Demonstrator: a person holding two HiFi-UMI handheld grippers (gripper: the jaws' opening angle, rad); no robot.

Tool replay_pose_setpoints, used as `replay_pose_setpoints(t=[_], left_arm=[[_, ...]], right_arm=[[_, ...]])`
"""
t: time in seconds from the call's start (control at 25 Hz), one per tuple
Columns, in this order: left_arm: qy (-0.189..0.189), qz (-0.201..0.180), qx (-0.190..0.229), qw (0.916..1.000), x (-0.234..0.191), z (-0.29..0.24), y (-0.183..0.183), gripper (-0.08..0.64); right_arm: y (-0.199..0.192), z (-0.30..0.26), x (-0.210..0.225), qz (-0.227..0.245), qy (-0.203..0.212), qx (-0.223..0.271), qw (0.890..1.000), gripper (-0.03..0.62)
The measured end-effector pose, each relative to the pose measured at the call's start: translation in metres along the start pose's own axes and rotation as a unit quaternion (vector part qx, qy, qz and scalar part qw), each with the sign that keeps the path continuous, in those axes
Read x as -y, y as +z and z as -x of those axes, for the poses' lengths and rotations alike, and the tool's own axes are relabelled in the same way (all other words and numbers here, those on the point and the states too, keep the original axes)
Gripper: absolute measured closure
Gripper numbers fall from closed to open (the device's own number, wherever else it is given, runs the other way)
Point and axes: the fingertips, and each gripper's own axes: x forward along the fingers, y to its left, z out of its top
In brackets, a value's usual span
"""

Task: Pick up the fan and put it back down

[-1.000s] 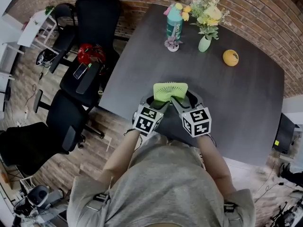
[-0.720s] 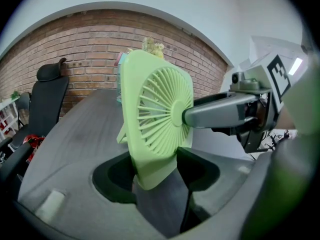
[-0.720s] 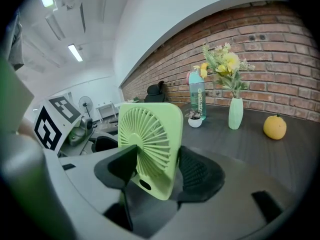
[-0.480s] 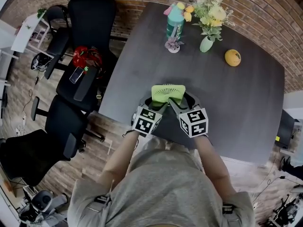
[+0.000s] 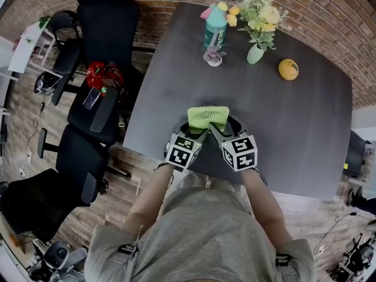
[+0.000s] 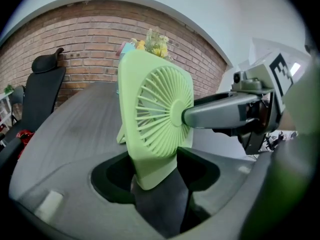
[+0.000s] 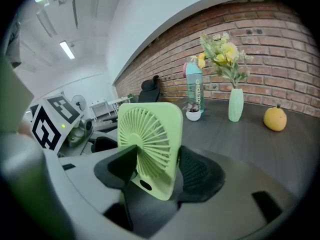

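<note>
A light green square fan [image 5: 208, 116] stands upright near the front edge of the dark table [image 5: 294, 116], held from both sides. My left gripper [image 5: 198, 131] has its dark pads closed on the fan's [image 6: 155, 119] lower corner. My right gripper [image 5: 217, 130] is shut on the fan [image 7: 150, 144], one pad on the front grille and the other on the back. In the left gripper view a finger of the right gripper [image 6: 220, 111] presses on the grille's hub. I cannot tell whether the fan's base touches the table.
At the table's far side stand a teal bottle [image 5: 215, 29], a small potted plant [image 5: 214, 55], a vase of flowers [image 5: 256, 50] and an orange fruit [image 5: 287, 69]. Black office chairs [image 5: 106, 22] stand to the left, one with a red thing [image 5: 101, 74] on it.
Both grippers have come down a little together with the fan between them. The grip looks the same.
</note>
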Motion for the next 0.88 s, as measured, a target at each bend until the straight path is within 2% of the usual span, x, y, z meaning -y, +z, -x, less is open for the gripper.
replay_pose_setpoints(t=[0.12,0.48,0.64,0.88], left_arm=[[-0.002,0.01,0.004,0.9999,-0.001,-0.001,-0.002,0.307],[-0.007,0.006,0.017,0.9998,0.0,0.0,-0.001,0.307],[-0.012,0.025,0.019,0.9994,-0.002,-0.001,-0.001,0.306],[0.01,0.046,0.029,0.9984,-0.008,0.006,-0.006,0.283]], right_arm=[[0.0,-0.002,-0.001,0.004,-0.001,0.002,1.0,0.328],[0.0,-0.001,-0.002,-0.003,-0.007,0.011,1.0,0.328],[0.0,-0.002,0.0,-0.013,0.003,0.008,1.0,0.328],[-0.002,0.007,0.01,-0.035,-0.001,0.01,0.999,0.317]])
